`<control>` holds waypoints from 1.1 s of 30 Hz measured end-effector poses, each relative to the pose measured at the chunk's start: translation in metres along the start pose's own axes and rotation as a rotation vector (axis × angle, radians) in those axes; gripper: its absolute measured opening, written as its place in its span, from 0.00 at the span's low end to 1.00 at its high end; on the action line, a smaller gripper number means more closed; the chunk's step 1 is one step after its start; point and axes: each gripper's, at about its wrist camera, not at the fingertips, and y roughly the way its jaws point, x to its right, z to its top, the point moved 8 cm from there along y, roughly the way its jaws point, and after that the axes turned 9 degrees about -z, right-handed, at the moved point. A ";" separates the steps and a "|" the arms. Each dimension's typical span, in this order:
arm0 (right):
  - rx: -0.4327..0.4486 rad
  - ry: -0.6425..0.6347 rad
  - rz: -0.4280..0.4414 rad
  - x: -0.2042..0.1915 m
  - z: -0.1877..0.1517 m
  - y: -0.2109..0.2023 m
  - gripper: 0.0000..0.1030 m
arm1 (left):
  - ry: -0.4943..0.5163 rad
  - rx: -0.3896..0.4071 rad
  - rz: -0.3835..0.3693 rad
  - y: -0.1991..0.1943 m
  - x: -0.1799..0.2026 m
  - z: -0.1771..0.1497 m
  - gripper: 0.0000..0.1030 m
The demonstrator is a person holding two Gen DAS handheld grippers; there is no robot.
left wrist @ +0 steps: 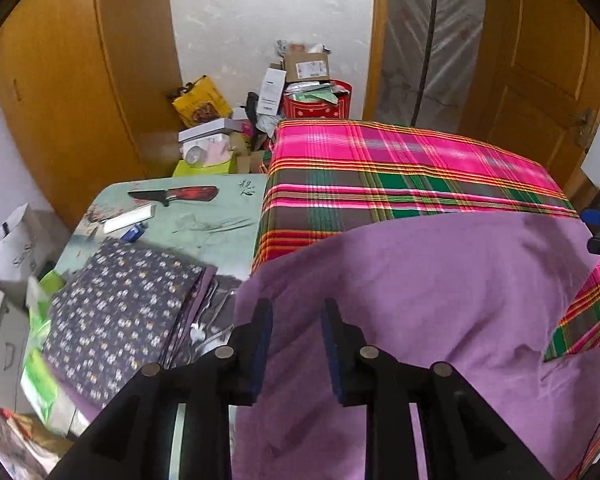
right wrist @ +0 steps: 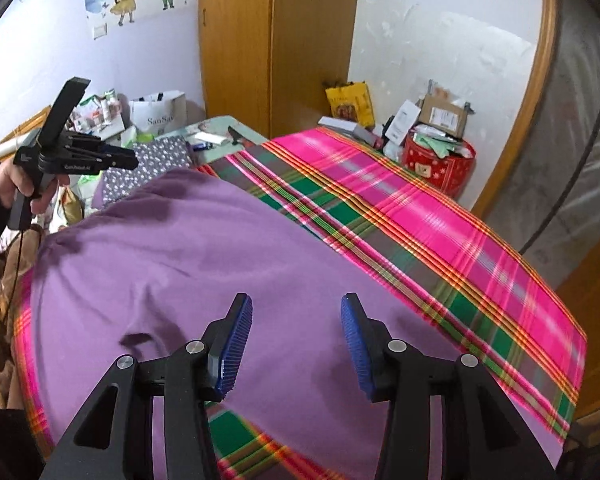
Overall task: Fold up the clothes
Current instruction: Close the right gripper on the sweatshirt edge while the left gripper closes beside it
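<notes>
Purple garment (right wrist: 228, 264) lies spread over a plaid cloth (right wrist: 440, 240) of pink, green and brown that covers the work surface; whether that surface is a counter or a bed cannot be told. In the right wrist view the garment fills the middle and the 9 o'clock side, rumpled toward the near edge, with plaid showing from 12 round to 4 o'clock and a patch at 6 o'clock.

The right gripper (right wrist: 296, 340) hovers above the garment, its jaws spread wide and holding nothing; blue ribbed pads (right wrist: 234, 354) face each other across the gap.

The left gripper (left wrist: 296, 344) also has its jaws apart, empty, over the garment's left edge. In the right wrist view it (right wrist: 116, 158) appears at 10 o'clock, raised clear of the fabric and held by a hand (right wrist: 16, 186).

At 9 o'clock in the left wrist view a folded floral cloth (left wrist: 120, 304) rests on a pale green counter (left wrist: 216, 220), and a red-handled knife (left wrist: 176, 195) lies beyond it. A red tin (left wrist: 320, 104) stuffed with papers stands at 12 o'clock beside boxes.
</notes>
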 end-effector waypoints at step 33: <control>-0.102 0.087 0.183 0.053 0.005 0.141 0.47 | -0.022 -0.007 -0.057 0.084 -0.042 0.010 0.28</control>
